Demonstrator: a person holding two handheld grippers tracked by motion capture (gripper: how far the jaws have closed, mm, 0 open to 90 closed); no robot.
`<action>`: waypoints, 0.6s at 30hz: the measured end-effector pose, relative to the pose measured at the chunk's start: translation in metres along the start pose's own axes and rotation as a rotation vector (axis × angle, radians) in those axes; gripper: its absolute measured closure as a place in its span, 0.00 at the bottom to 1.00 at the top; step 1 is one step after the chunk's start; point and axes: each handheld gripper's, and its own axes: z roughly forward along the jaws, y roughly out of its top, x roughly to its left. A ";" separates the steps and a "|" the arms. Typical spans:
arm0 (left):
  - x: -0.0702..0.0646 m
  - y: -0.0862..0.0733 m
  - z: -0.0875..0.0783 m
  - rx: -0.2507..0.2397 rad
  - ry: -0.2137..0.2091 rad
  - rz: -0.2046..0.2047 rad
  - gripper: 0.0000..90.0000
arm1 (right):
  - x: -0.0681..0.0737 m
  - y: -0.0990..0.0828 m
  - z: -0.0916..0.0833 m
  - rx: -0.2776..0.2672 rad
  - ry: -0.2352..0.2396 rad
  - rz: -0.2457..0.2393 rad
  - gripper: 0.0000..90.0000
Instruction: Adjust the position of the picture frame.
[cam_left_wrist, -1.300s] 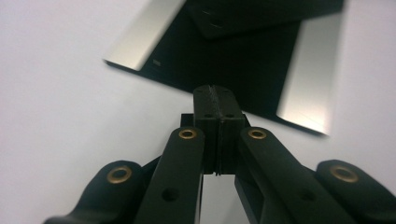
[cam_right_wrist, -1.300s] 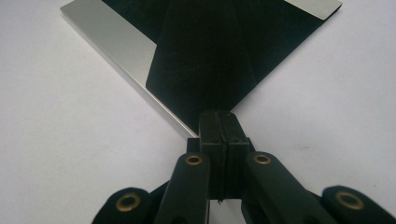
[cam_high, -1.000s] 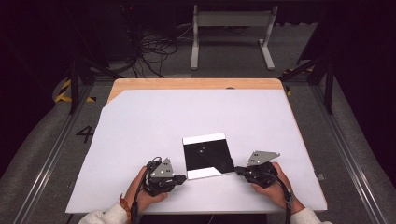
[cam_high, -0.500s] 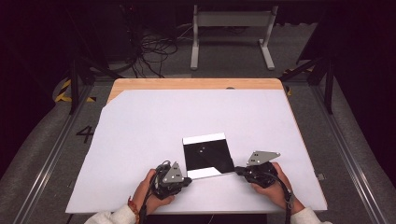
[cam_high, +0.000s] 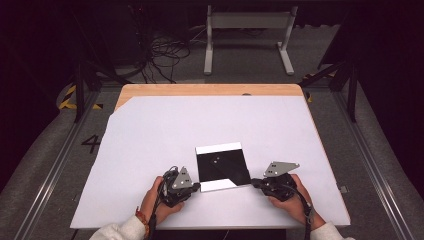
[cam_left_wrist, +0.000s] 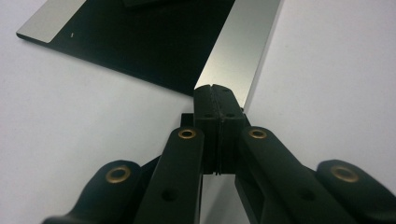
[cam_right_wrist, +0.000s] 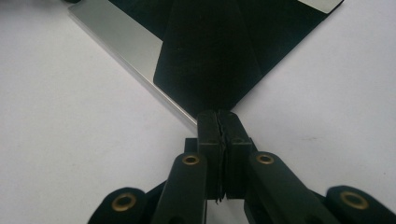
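White table | black sheet | right claw pinches folded corner

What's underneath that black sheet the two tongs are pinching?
Under the black sheet lies the white table cover. Its near edge is folded over, showing a silvery-white underside. Whatever lies beneath its middle is covered.

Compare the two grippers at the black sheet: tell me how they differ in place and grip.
The left gripper meets the black sheet at its near left corner, on the pale strip; the right gripper meets the near right corner, where a dark flap lies folded over. Both are shut, each pinching its corner of the sheet, low on the white table.
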 end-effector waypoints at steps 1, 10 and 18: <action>-0.001 0.000 -0.001 0.000 -0.017 0.010 0.97 | 0.000 0.000 0.000 0.000 0.002 0.002 0.99; -0.013 0.002 -0.005 -0.005 -0.116 0.056 1.00 | 0.002 0.000 0.001 -0.002 0.019 0.006 1.00; -0.008 0.000 0.000 -0.005 -0.053 0.016 1.00 | 0.004 0.001 0.002 -0.004 0.021 0.007 1.00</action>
